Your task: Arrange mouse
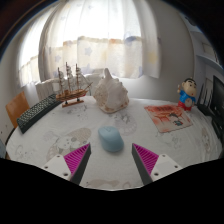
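Gripper view, looking across a pale patterned desk (40,150) toward curtained windows (110,40) filling the top of the frame. Jaws of the gripper (110,161) standing spread wide at the bottom centre, pinching nothing, pink pads (78,160) facing each other across bare desk. Lying just ahead of the fingertips and about midway between them, slightly above the frame's centre bottom: a light blue mouse (109,139), resting on the desk and touching neither finger. Sitting beyond it, near the middle of the frame, a crumpled clear plastic bag (110,94). Standing to the upper left, a model sailing ship (70,86), with a dark keyboard (38,111) lying angled further left and an orange object (17,106) beside that, too unclear to identify. Resting at the right, a colourful printed booklet (170,118), and behind it at the right edge a small cartoon figurine (187,93) standing upright.
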